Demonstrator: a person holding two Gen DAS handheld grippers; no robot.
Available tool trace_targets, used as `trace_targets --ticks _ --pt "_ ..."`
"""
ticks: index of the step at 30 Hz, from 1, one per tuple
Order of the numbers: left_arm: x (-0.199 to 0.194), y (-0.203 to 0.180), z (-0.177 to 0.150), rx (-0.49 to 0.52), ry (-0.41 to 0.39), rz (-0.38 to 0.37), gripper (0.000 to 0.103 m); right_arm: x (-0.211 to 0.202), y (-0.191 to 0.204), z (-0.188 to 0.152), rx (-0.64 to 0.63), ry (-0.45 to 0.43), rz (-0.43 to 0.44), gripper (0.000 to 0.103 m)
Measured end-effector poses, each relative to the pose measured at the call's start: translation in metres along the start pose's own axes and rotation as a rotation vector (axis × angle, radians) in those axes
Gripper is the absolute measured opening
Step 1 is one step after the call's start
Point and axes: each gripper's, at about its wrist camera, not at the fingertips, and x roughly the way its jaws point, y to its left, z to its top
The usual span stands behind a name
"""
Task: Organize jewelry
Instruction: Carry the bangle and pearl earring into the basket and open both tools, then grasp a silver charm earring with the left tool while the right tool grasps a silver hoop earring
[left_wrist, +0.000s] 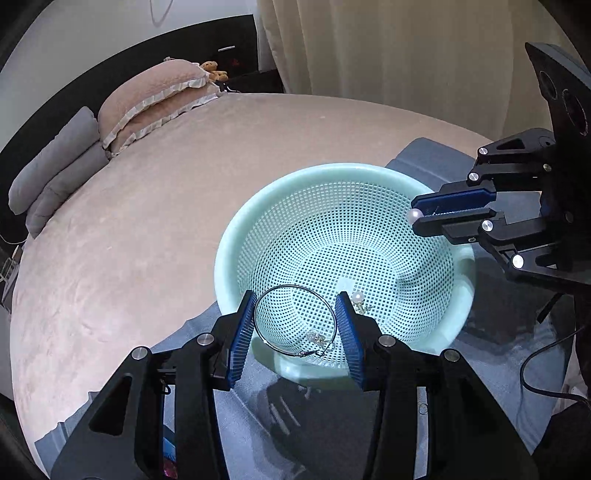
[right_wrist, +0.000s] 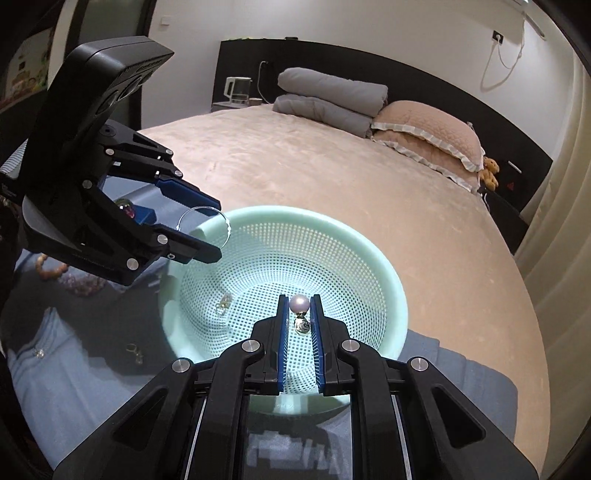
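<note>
Left wrist view, item one: my left gripper (left_wrist: 295, 325), jaws set wide with a thin wire hoop (left_wrist: 295, 319) spanning the gap; both pads appear to touch its sides, though whether they truly clamp it I cannot tell for sure. I hold it above the near rim of the mint perforated basket (left_wrist: 229, 236), presumably so it drops inside and not onto the blue cloth (left_wrist: 436, 151) beneath. Item two: my right gripper (left_wrist: 415, 216), jaws nearly together, pinching a pearl earring (left_wrist: 414, 215) over the basket's right rim, likewise placed for release into the bowl. Item three, on the basket floor: a second pearl piece (left_wrist: 356, 296) and a small glittery piece (left_wrist: 317, 338), seen through the hoop. Right wrist view adds what the first lacks: the earring's metal fitting (right_wrist: 302, 325) hanging below the pearl between my pads; loose pieces lying outside the basket on the cloth, namely a beaded strand (right_wrist: 50, 267), a small gold item (right_wrist: 135, 350) and a tiny clear one (right_wrist: 38, 352), so sorting looks unfinished. Left wrist view alone shows the hoop's clasp end (left_wrist: 314, 353). Background: bed (right_wrist: 295, 155), folded grey quilt (right_wrist: 325, 99), pink pillow (right_wrist: 428, 129).
</note>
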Motion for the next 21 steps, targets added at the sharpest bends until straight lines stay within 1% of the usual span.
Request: trace_targets --ticks 2,4,6,7,8,10,11,13,16,18,21 --pt "0.005 0.000 -0.003 -0.005 0.010 -0.025 0.045 0.006 -0.003 -0.003 0.020 -0.001 0.004 0.011" --pt "0.005 0.000 -0.006 -0.011 0.003 -0.014 0.046 0.009 -0.006 -0.005 0.035 -0.001 -0.003 0.013" --pt "0.003 0.001 -0.008 -0.021 -0.001 -0.011 0.048 0.008 -0.012 -0.008 0.060 -0.009 -0.018 0.039" --pt "-0.001 0.002 -0.009 -0.025 -0.011 -0.006 0.058 0.005 -0.015 -0.010 0.080 -0.019 -0.026 0.064" --pt "-0.006 0.002 -0.010 -0.025 -0.029 -0.001 0.068 0.001 -0.017 -0.010 0.094 -0.040 -0.033 0.075" --pt "-0.016 0.005 -0.010 -0.014 -0.056 0.006 0.074 -0.010 -0.020 -0.012 0.114 -0.079 -0.013 0.076" --pt "-0.020 0.005 -0.010 -0.006 -0.060 0.011 0.080 -0.014 -0.021 -0.012 0.124 -0.090 -0.009 0.079" --pt "-0.030 0.004 -0.011 0.007 -0.078 0.037 0.085 -0.022 -0.022 -0.012 0.129 -0.109 -0.012 0.084" --pt "-0.042 0.005 -0.012 0.012 -0.098 0.038 0.097 -0.034 -0.018 -0.014 0.116 -0.140 0.004 0.084" --pt "-0.049 0.002 -0.016 0.035 -0.104 0.036 0.097 -0.040 -0.014 -0.014 0.106 -0.156 0.017 0.084" --pt "-0.051 -0.004 -0.023 0.077 -0.083 0.055 0.097 -0.047 -0.006 -0.016 0.086 -0.162 0.023 0.084"
